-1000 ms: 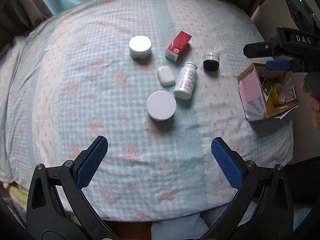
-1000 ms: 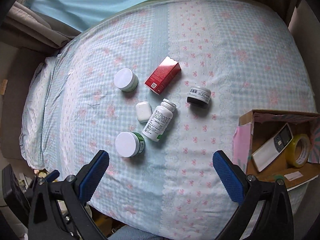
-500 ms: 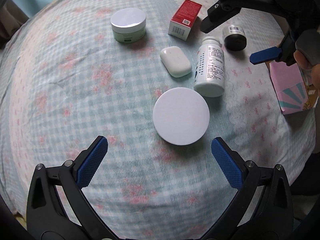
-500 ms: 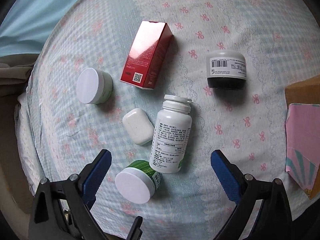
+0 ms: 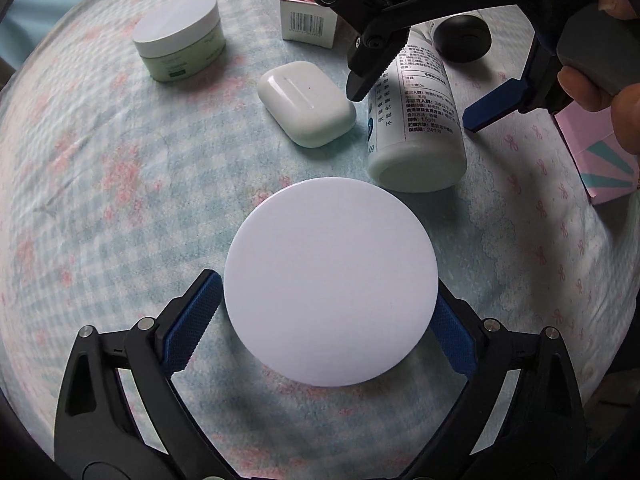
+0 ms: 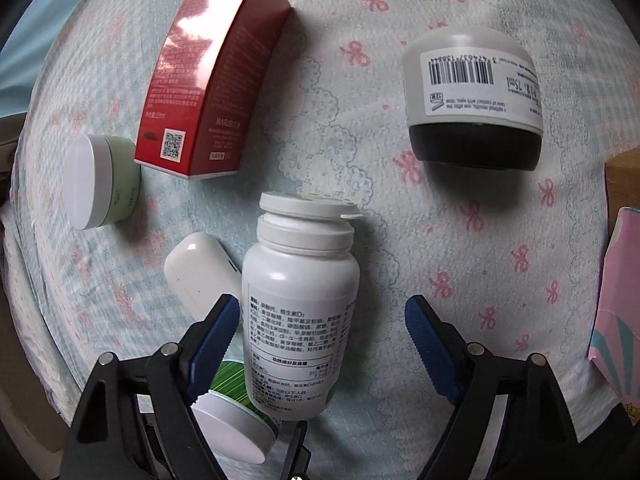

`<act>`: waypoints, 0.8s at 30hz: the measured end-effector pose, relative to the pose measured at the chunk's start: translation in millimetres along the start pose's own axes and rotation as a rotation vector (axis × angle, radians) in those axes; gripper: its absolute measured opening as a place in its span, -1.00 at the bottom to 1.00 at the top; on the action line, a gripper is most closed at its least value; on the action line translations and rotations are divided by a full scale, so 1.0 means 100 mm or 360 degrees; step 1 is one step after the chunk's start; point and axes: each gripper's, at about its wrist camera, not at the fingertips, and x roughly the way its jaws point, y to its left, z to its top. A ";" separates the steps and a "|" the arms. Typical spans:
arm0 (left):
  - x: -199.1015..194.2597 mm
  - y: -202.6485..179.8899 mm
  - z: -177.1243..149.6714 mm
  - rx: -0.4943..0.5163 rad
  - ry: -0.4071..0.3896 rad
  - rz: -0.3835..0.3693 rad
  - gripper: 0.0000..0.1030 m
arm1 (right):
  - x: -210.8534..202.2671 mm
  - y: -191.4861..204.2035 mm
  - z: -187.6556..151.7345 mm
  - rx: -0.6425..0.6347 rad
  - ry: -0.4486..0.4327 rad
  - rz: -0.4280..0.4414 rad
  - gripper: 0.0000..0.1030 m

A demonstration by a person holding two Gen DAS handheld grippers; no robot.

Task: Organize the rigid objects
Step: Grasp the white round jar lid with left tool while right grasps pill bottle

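Checked bedsheet [image 5: 120, 200] w/ pink bows was spread under all items. Left gripper [image 5: 320, 324] was seen straddling the white-lidded jar [image 5: 330, 280], jaws closing, pads approx. at the lid's edge; contact couldn't be told. Right gripper [image 6: 320, 332] was lowered over the lying white bottle [image 6: 296, 312], jaws closing, right pad clearly apart. Earbud case [image 5: 306, 104] lay beside the bottle; red box [image 6: 208, 84], black-based jar [image 6: 472, 100] nearby.

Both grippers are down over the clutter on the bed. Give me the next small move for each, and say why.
Probably finish closing. The left gripper straddles the white-lidded jar, jaws closing, pads not yet pressing. The right gripper straddles the lying white bottle, jaws closing, a clear gap on one side. Then lift.
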 end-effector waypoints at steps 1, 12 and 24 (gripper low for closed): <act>0.02 -0.01 0.00 0.0006 -0.0007 -0.0003 0.86 | 0.02 -0.01 0.01 0.0006 0.0000 0.0006 0.56; 0.07 -0.12 0.17 0.0038 -0.0092 0.0003 0.33 | 0.01 -0.15 0.06 0.0095 -0.0034 0.0097 -0.01; -0.03 -0.04 0.14 0.0020 -0.0092 0.0001 0.31 | -0.06 -0.02 -0.03 0.0070 -0.0052 0.0118 -0.11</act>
